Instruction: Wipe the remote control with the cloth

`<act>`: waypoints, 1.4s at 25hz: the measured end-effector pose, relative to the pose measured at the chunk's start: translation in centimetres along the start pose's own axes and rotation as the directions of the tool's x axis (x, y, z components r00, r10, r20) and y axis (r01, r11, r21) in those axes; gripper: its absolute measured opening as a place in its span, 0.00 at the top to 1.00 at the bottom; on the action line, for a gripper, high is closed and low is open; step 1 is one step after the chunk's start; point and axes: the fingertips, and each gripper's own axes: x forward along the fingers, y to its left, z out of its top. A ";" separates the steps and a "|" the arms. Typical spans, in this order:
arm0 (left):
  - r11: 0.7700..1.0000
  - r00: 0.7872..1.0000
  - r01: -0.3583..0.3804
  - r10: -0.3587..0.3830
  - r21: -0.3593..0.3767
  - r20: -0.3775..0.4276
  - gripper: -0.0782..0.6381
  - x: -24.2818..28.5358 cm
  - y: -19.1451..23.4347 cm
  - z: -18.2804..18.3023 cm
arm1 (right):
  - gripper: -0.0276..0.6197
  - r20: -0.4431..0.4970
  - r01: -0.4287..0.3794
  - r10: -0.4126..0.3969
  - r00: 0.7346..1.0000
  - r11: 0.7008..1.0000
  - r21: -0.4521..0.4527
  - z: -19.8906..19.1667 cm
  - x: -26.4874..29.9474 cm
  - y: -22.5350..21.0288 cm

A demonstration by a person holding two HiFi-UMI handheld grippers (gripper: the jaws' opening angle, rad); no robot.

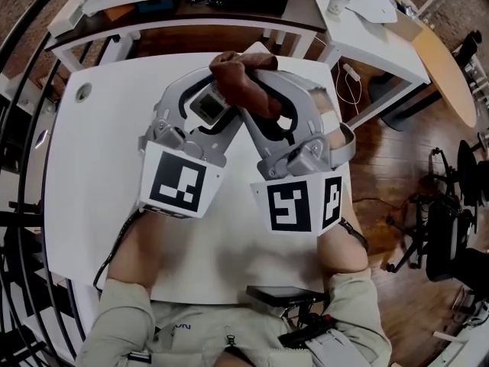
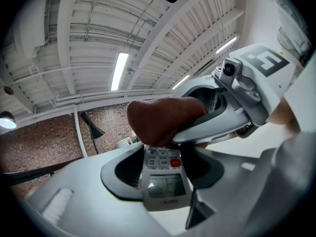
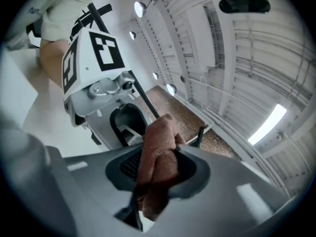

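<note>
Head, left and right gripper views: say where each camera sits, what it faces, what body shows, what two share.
Head view: on the head, down at the table; forearms show.
Left gripper view: on left gripper, at gripped remote; hand shows.
Right gripper view: on right gripper, at gripped cloth; forearm shows.
Both gripper views share the cloth.

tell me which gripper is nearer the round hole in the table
Left. The left gripper is to the right of the hole; the right gripper is farther right still.
</note>
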 end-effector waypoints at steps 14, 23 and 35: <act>0.989 0.999 -0.039 0.033 -0.141 -0.041 0.55 0.3 2.3 -2.6 | 0.79 0.068 0.055 -0.083 0.994 0.939 0.341 -2.7 -0.5 -4.1; 0.964 0.984 -0.096 0.055 -0.246 -0.169 0.55 1.1 3.9 -7.2 | 0.79 -0.009 0.058 -0.061 0.998 0.880 0.472 -7.0 0.9 -3.8; 0.931 0.930 -0.179 0.055 -0.317 -0.363 0.55 1.4 4.7 -13.5 | 0.79 -0.199 0.078 0.042 0.979 0.825 0.559 -15.3 3.0 -0.6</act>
